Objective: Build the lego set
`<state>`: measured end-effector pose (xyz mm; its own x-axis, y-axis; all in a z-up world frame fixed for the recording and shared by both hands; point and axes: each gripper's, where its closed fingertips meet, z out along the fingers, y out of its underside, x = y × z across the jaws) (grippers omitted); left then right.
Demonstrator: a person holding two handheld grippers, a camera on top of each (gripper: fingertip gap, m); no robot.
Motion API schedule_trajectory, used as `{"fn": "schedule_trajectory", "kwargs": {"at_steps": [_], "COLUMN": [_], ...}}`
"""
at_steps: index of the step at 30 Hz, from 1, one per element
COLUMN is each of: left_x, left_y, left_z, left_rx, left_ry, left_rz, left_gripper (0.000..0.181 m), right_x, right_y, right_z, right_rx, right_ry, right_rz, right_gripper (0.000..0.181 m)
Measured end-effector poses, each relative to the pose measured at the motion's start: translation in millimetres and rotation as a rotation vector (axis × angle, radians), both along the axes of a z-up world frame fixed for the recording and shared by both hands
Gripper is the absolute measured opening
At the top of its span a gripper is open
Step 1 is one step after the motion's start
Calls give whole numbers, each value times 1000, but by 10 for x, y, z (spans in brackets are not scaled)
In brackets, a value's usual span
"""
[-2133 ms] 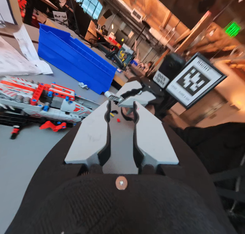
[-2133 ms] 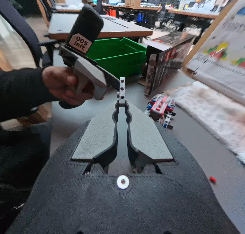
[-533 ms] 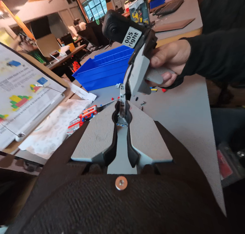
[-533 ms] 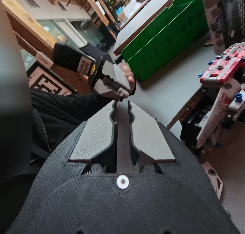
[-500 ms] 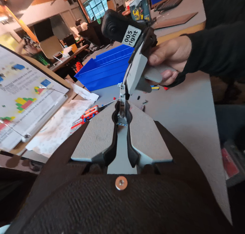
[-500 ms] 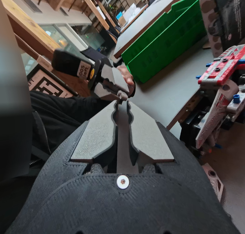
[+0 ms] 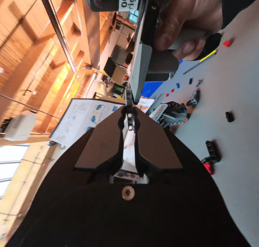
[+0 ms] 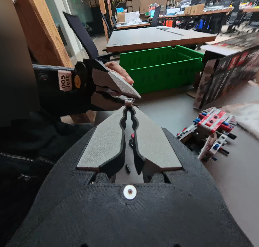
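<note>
left claw [image 7: 128,114]: pinches grey beam [image 7: 129,111] off the worktop, long axis along fingers | right claw [image 8: 128,108]: tips pressed on beam's far end, head-on | model [image 8: 210,129]: right of both

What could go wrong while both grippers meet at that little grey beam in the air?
1. The grey beam is pinched only at the tips of the left gripper; a nudge from the right gripper might twist it loose.
2. If dropped, it could land among the loose pieces on the table.
</note>
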<state>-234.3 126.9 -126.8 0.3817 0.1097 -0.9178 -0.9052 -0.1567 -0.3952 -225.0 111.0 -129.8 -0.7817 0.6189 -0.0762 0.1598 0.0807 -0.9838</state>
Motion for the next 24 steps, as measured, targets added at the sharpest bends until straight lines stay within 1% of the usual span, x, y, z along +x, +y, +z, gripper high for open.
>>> {"fn": "schedule_trajectory", "kwargs": {"at_steps": [3, 7, 10, 15, 18, 20, 21, 23, 24], "left_x": [18, 31, 51, 33, 1, -40, -72, -150, -291], "left_y": [-19, -42, -48, -60, -33, -16, -11, -11, -74], "left_z": [69, 111, 139, 199, 209, 160, 119, 30, 149], "left_rx": [43, 56, 67, 106, 126, 111, 86, 37, 116], "left_ry": [87, 194, 209, 214, 145, 126, 120, 57, 33], "left_rz": [29, 65, 67, 85, 94, 116, 134, 146, 220], "left_gripper": [6, 5, 5, 5, 5, 6, 6, 4, 5], "right_x": [24, 44, 53, 41, 18, -14, -36, -82, -107], "right_y": [-24, -48, -48, -65, -47, -37, -43, -60, -63], "right_z": [54, 71, 103, 166, 195, 137, 85, -54, -240], "right_rx": [5, 31, 42, 50, -26, -34, -19, 27, 95], "right_ry": [56, 125, 152, 187, 136, 73, 43, -19, -94], "right_rz": [4, -3, -16, -62, -70, -86, -99, -118, -120], "right_gripper": [1, 2, 4, 1, 1, 1, 0, 1, 0]}}
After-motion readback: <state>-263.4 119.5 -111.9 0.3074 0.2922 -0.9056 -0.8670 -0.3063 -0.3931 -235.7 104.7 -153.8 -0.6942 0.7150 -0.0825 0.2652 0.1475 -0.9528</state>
